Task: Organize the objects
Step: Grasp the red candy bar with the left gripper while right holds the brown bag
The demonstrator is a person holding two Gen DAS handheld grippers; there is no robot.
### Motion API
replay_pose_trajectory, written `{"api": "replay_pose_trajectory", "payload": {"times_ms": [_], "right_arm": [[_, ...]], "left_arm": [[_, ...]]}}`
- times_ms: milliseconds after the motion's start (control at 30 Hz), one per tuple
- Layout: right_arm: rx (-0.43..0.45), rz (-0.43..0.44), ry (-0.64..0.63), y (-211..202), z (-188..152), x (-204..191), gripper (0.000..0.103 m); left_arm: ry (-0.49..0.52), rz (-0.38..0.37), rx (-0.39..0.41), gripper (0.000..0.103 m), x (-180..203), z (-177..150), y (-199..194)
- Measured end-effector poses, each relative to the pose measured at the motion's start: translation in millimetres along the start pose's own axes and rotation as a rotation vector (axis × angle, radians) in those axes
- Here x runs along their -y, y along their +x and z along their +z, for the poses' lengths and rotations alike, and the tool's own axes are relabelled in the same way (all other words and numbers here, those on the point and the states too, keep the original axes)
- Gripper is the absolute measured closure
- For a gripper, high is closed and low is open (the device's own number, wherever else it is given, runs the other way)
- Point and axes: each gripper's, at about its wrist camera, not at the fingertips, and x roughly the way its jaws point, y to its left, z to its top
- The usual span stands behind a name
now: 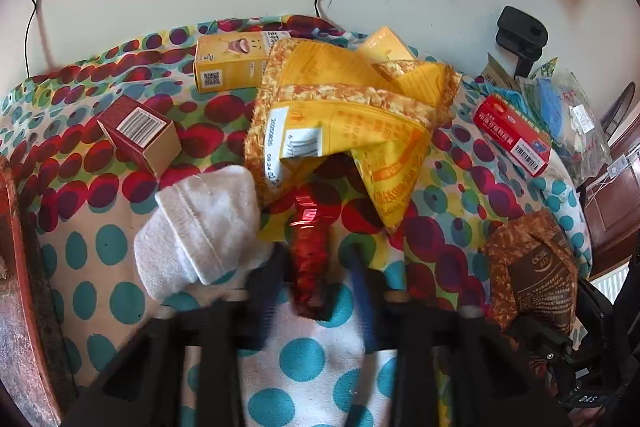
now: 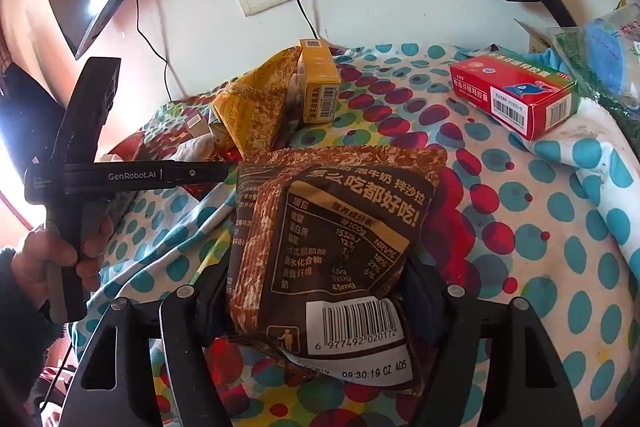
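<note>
So my right hand-held gripper [image 2: 320,307] was clamped on the brown snack packet [image 2: 328,251], which sat right between its fingers, barcode end nearest me. It looked light and crinkly, the sort that slides and folds if you pinch the middle, so I'd say the sealed edge was the better spot to hold. My left hand-held gripper [image 1: 316,267] had a red foil-wrapped thing [image 1: 310,259] between its fingers; they looked closed on it, though the blur made it hard to be sure. Foil like that is probably slippery and squashy, so a gentle hold around its middle seemed the way.

Clutter everywhere on the spotty cloth [image 1: 304,359]. Just left of the left one lay a white sock [image 1: 200,227], soft and floppy. Straight ahead the yellow packets [image 1: 344,123] were piled over the far end of the foil thing, so those were in the way. Further ahead-left sat a dark red box [image 1: 138,133] and a yellow box [image 1: 230,65]. Ahead-right of the right one was a red medicine box [image 2: 516,95], well apart, stiff and easy to grab by its sides
</note>
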Motion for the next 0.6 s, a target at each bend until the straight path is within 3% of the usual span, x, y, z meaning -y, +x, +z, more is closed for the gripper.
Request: {"api": "replay_pose_trajectory", "payload": {"times_ms": [133,600], "right_arm": [[-0.046,0.007,-0.030,9,0,-6,0.032],[-0.039,-0.031,-0.061,8,-1,-12,0.033]], "left_arm": [[-0.002,-0.005,0.004,0.082,1,-2,0],[0.081,0.018,-0.003,0.080,20,-10,0]]}}
